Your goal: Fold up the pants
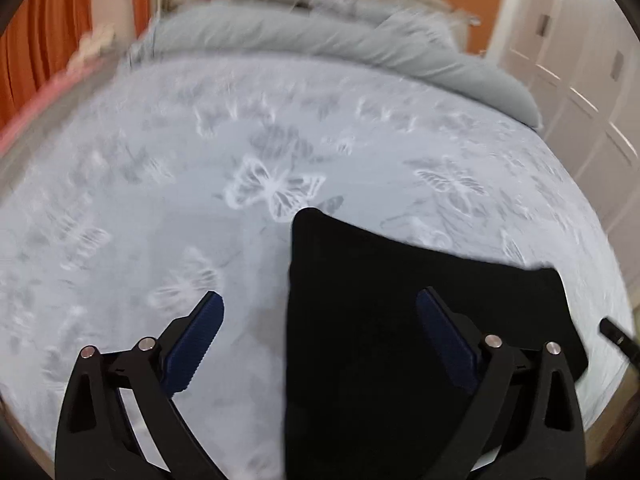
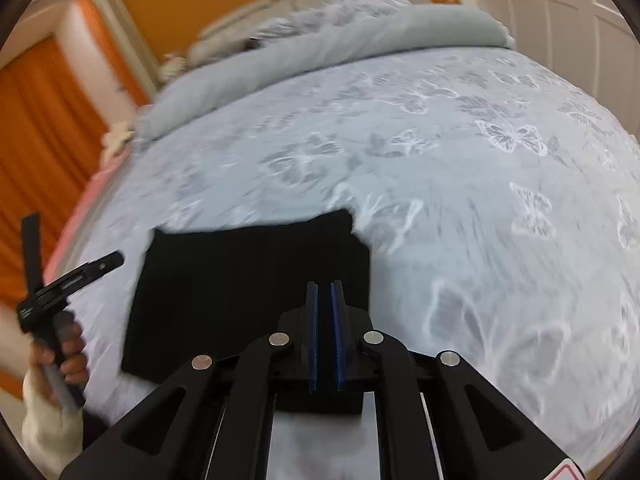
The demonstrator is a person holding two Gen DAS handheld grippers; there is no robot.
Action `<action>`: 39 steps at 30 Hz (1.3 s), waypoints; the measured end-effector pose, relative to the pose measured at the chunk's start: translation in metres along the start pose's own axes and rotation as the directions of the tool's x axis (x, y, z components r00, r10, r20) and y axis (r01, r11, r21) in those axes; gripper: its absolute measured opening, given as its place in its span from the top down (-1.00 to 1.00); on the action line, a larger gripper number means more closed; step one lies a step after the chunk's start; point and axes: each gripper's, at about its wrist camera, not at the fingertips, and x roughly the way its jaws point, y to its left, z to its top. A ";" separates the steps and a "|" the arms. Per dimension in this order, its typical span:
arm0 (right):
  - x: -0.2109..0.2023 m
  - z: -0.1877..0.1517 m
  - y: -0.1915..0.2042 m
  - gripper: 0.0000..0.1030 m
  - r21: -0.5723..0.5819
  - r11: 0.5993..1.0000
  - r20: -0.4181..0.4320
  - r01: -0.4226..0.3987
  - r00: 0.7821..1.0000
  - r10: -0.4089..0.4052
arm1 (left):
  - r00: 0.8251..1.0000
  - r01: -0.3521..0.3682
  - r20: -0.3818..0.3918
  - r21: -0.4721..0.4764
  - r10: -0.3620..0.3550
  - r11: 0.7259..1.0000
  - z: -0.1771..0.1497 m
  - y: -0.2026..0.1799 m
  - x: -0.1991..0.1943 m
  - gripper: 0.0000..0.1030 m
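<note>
At the bottom of the left wrist view, the left gripper (image 1: pixel 320 324) is hanging with its blue-padded fingers (image 1: pixel 200 336) spread wide and gripping nothing, one finger over the bare bedspread and the other over the dark cloth. At the bottom centre of the right wrist view, the right gripper (image 2: pixel 325 308) is showing its two blue pads pressed almost together with only a thin slit between them; nothing appears to be pinched there, though the tips are sitting over the near edge of the cloth. Just beyond both tools, the black pants (image 2: pixel 248 288) are lying as a compact, flat, roughly rectangular bundle in the lower middle of the frame, on the butterfly-print bedspread (image 2: pixel 460 184); one small corner is poking out at its far right edge. Judging by that tidy shape, the folding is looking essentially done, with perhaps only a squaring of that stray corner left. At the lower left of the right wrist view, the person's hand (image 2: pixel 60 352) is holding the handle of the other tool. No container is showing in either view, so nothing can be said of contents. Farther up, a rolled grey duvet (image 2: pixel 320 52) is lying across the bed, with an orange wall, orange curtains (image 2: pixel 44 128) at the left and white wardrobe doors (image 1: pixel 580 80) at the right.
</note>
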 end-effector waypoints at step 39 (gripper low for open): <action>0.035 -0.022 0.077 0.98 -0.144 0.988 -0.078 0.049 0.995 -0.061 | 0.986 -0.068 -0.143 0.115 0.084 0.991 -0.081 -0.018 0.010 -0.90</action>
